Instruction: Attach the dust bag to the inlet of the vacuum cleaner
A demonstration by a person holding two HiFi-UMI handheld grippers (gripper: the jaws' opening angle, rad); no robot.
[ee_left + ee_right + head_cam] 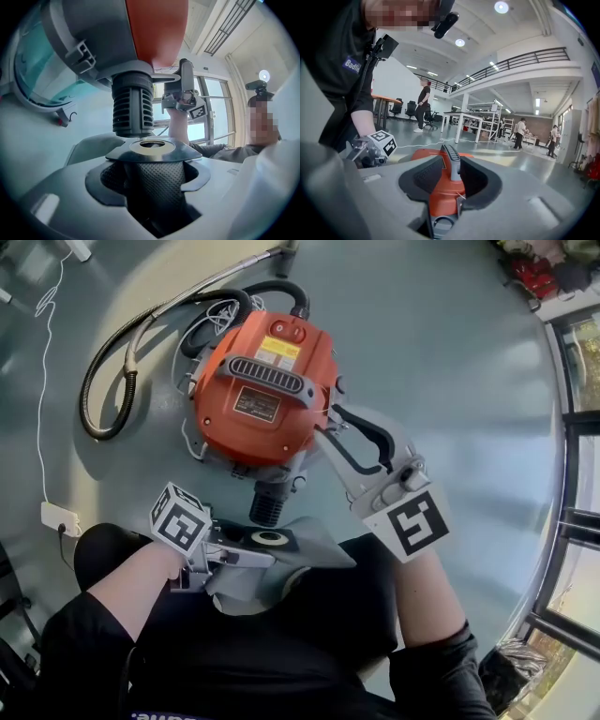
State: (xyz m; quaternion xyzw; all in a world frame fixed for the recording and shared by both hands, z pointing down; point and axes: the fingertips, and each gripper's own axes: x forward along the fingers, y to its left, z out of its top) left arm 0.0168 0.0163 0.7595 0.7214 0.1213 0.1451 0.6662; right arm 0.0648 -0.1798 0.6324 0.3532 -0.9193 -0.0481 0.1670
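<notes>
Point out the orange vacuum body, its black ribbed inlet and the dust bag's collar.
Orange vacuum body [234, 437]: head view, top housing.
Black ribbed inlet [132, 110]: left gripper view, ribbed side.
Dust bag's dark collar [152, 150]: left gripper view, pale ring.

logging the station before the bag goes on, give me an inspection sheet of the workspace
surface: smooth grey-blue floor.
job's things: orange vacuum cleaner; dust bag, its collar ring just short of the ribbed inlet, not yet on.
clutter: red items in the far corner, too blurred to name.
grippers: left gripper shut on the dust bag's collar; right gripper open at the vacuum cleaner's side, gripping nothing.
cables: hose looped beside the vacuum cleaner; white cable runs to a plug block.
surroundings: window frames; people at tables beyond.
</notes>
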